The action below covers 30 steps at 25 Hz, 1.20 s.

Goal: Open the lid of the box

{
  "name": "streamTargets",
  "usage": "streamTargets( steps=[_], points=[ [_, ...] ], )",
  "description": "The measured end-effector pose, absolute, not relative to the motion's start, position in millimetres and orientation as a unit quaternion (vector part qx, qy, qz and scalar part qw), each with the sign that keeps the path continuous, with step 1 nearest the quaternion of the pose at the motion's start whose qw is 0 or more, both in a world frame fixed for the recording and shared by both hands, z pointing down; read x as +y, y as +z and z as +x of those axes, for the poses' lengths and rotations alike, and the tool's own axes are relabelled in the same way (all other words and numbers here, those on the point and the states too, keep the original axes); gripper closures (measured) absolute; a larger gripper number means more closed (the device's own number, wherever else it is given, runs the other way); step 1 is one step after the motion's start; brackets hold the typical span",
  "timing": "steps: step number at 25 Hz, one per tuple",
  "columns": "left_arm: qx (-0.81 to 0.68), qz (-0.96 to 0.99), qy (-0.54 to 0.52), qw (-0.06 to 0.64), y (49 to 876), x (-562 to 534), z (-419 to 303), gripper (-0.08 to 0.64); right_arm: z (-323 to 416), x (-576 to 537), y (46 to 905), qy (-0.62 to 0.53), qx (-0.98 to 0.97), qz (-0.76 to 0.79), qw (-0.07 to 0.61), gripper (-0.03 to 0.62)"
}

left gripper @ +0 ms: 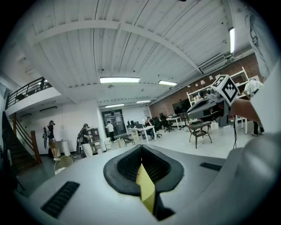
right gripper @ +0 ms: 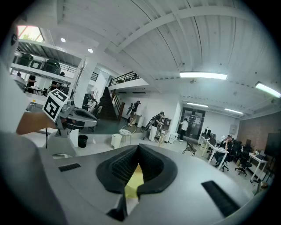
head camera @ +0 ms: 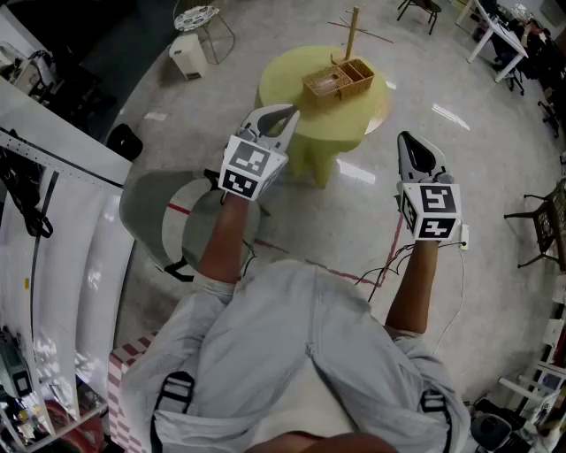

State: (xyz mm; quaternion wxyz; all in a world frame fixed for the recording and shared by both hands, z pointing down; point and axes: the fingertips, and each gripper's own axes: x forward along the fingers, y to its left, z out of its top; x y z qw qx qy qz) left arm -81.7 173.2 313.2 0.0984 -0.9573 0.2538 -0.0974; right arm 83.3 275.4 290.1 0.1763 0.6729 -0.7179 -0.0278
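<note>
Presently, the person is holding both grippers out ahead of the body, roughly level and tipped a little downward. The left gripper (head camera: pixel 288 111) is pointing toward the near left edge of the round yellow surface (head camera: pixel 340 133), and in the left gripper view its jaws are meeting at the tips with nothing caught between them. The right gripper (head camera: pixel 405 138) is hanging over bare floor off the surface's right side, well apart from it, and its jaws are likewise pressing together on nothing. The wooden box (head camera: pixel 339 81) is sitting on the surface toward its far edge, with a thin wooden post (head camera: pixel 352 31) standing upright just behind it; neither gripper is touching the box, and whether its lid is raised is too small to tell. A grey round seat (head camera: pixel 164 212) is lying below the left forearm, a small white stool (head camera: pixel 187 55) and a wire chair (head camera: pixel 199 18) are standing on the floor beyond the surface's far left, and cables (head camera: pixel 389 261) are trailing across the floor beneath the right forearm.
</note>
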Motion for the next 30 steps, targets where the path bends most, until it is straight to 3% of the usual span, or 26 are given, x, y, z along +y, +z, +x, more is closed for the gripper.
streamTargets(
  steps=[20,30],
  points=[
    [0.295,-0.946,-0.116,0.068,344,187,-22,0.531,156,278,312,-0.013,-0.742,0.647,0.173,0.569],
    [0.288,-0.947,-0.123,0.07,357,144,-8,0.531,154,237,334,0.004,-0.772,0.613,0.169,0.569]
  ],
)
